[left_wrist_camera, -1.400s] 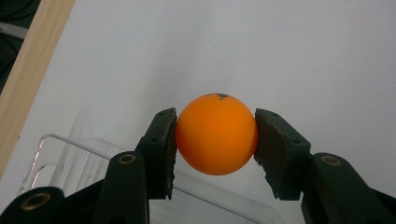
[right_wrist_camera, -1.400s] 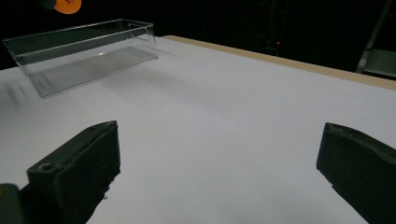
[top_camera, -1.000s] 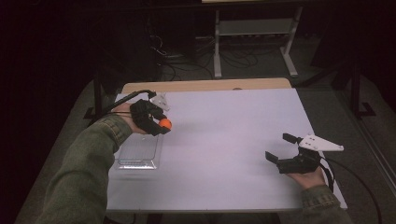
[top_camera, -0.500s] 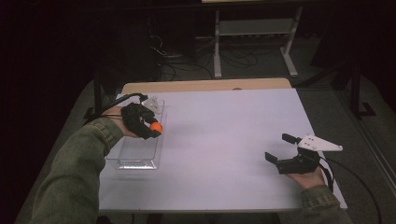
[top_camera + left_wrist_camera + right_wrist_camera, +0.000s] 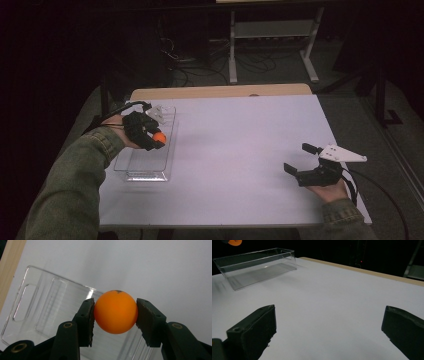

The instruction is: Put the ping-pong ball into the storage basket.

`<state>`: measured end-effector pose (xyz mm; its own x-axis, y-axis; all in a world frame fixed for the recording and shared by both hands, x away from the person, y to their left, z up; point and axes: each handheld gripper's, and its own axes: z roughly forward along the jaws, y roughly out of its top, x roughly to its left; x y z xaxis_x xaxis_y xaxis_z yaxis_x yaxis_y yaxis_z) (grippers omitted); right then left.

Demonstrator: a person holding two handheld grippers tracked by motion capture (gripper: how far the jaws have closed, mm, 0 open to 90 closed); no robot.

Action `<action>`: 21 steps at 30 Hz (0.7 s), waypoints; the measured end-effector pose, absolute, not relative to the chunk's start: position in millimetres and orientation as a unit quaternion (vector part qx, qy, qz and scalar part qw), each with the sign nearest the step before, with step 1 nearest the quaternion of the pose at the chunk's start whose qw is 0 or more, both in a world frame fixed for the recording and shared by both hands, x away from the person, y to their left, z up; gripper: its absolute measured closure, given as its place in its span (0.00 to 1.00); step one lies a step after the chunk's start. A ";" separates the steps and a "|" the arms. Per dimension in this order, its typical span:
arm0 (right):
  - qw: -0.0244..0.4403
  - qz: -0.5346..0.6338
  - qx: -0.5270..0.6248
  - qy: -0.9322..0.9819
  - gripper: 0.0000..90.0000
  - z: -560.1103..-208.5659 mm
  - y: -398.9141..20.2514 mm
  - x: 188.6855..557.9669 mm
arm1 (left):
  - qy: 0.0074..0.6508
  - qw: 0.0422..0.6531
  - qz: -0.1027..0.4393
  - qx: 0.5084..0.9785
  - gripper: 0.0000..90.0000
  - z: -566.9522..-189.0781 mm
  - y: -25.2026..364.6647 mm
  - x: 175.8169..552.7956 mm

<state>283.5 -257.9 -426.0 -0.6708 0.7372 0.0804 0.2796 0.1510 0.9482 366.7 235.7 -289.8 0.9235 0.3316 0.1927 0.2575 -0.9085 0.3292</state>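
My left gripper is shut on an orange ball and hovers over a clear plastic tray at the table's left side. In the left gripper view the ball is pinched between both black pads, with the tray below and behind it. Near the table's front right, my right gripper stands open with nothing between its jaws. The right gripper view has the tray far off at upper left and the ball at the top edge.
The white table top has a wooden strip along its far edge. Behind the table stand a metal rack and loose cables on the dark floor. A cable trails from each gripper.
My left hand has carried the ball left, from the tray's right edge to above the tray. The right gripper has stayed put.
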 end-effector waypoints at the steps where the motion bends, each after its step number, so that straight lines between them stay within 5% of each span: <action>1: 0.208 0.551 0.349 0.729 0.00 -426.1 -258.0 283.5 | 0.152 0.148 0.122 0.970 0.56 -290.1 236.4 366.8; 21: 0.208 0.550 0.349 0.730 0.00 -426.6 -258.0 284.0 | 0.151 0.112 0.089 0.978 0.56 -290.6 245.6 365.8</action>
<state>284.0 -258.0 -426.6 -0.6707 0.7373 0.0804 0.2808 0.1521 0.9477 365.8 245.6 -290.6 0.9386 0.3154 0.1399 0.2757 -0.9293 0.2458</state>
